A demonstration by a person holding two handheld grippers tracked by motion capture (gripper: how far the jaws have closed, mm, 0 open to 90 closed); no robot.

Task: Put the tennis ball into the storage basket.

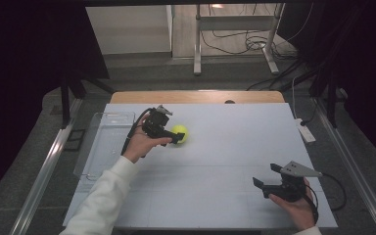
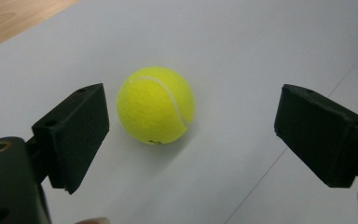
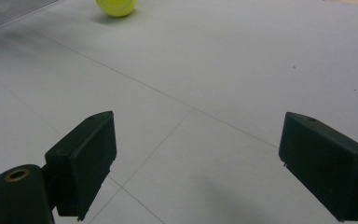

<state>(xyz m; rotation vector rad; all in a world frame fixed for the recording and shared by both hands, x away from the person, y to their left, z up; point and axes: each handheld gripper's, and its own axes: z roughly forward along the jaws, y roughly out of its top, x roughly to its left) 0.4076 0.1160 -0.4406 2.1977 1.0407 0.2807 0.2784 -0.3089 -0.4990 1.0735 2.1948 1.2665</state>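
Observation:
A yellow tennis ball [image 1: 180, 132] lies on the white table top [image 1: 225, 147], left of centre. My left gripper [image 1: 176, 135] is right beside it, jaws open. In the left gripper view the ball [image 2: 155, 104] rests just beyond the two black jaws, nearer the left one, and neither pad touches it. My right gripper [image 1: 267, 176] is held over the table's near right part, open with nothing between its jaws. In the right gripper view the ball [image 3: 116, 6] shows far off at the top edge.
A clear plastic tray [image 1: 103, 142] stands at the table's left edge, beside my left forearm. A strip of bare wood [image 1: 196, 96] runs along the far edge. Cables and a metal stand [image 1: 235, 29] are on the floor beyond.

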